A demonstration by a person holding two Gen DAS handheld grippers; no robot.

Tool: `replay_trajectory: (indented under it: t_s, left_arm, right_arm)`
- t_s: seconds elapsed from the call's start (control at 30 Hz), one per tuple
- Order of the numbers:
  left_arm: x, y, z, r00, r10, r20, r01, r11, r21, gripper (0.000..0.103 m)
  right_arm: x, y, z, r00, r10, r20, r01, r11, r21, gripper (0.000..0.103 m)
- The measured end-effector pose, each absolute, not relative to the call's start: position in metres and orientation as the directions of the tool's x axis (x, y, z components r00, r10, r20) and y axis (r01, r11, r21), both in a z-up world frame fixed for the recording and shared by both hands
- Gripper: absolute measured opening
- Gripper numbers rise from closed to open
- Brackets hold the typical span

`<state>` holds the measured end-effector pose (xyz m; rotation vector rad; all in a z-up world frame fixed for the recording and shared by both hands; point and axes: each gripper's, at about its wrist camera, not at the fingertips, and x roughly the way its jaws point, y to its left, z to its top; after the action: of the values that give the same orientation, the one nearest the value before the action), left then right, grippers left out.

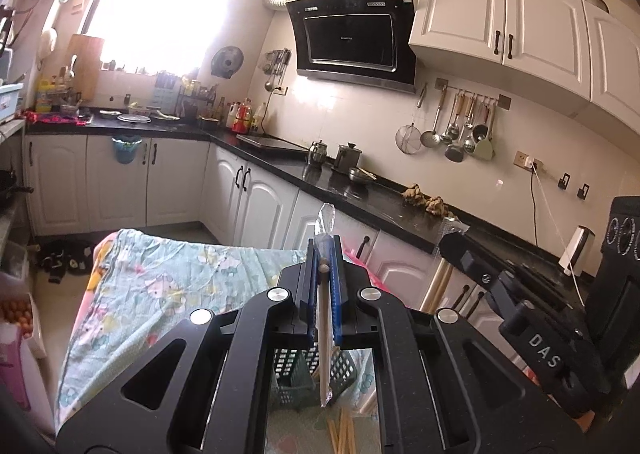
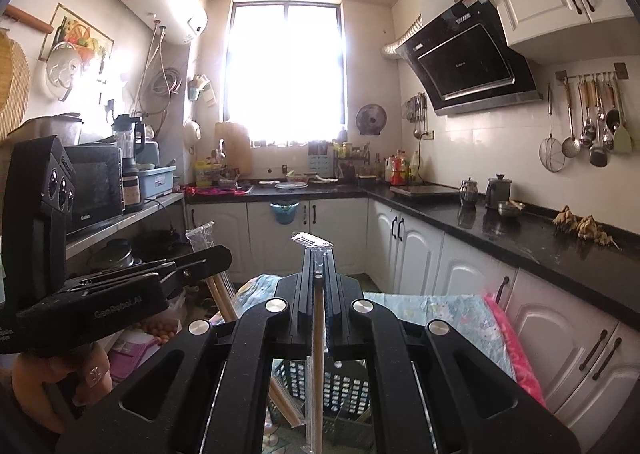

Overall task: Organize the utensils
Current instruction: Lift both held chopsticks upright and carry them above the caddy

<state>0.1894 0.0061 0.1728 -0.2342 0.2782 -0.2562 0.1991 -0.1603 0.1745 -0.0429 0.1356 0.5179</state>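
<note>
My left gripper (image 1: 325, 244) is shut on a pair of wooden chopsticks in a clear wrapper (image 1: 325, 350), held upright above a green perforated basket (image 1: 296, 378). My right gripper (image 2: 319, 254) is shut on another wrapped pair of chopsticks (image 2: 317, 374), held upright over the same basket (image 2: 344, 394). Loose bare chopsticks (image 1: 342, 432) lie on the floral cloth in front of the basket. Each gripper shows at the side of the other's view: the right one (image 1: 454, 238), the left one (image 2: 204, 254) with its wrapped chopsticks (image 2: 224, 294).
The table wears a light blue floral cloth (image 1: 160, 286) with a pink edge (image 2: 516, 346). A black L-shaped counter (image 1: 360, 190) with kettles, bowl and ginger runs along white cabinets. Utensils hang on a wall rail (image 1: 464, 126). A microwave (image 2: 96, 186) sits on a left shelf.
</note>
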Motion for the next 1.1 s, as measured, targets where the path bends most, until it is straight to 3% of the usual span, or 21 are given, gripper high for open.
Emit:
replay_trajectory:
  t_s: [0.6, 1.1]
  left_arm:
    - [0.231, -0.006, 0.151, 0.949, -0.204, -0.239, 0.154, 0.965, -0.211, 0.003]
    - [0.254, -0.01, 0.1, 0.938, -0.171, -0.3, 0.117, 0.975, -0.191, 0.003]
  right_arm:
    - [0.233, -0.169, 0.164, 0.901, 0.43, -0.054, -0.432, 0.9, -0.059, 0.005]
    - [0.272, -0.162, 0.105, 0.903, 0.417, -0.109, -0.424, 0.904, -0.052, 0.005]
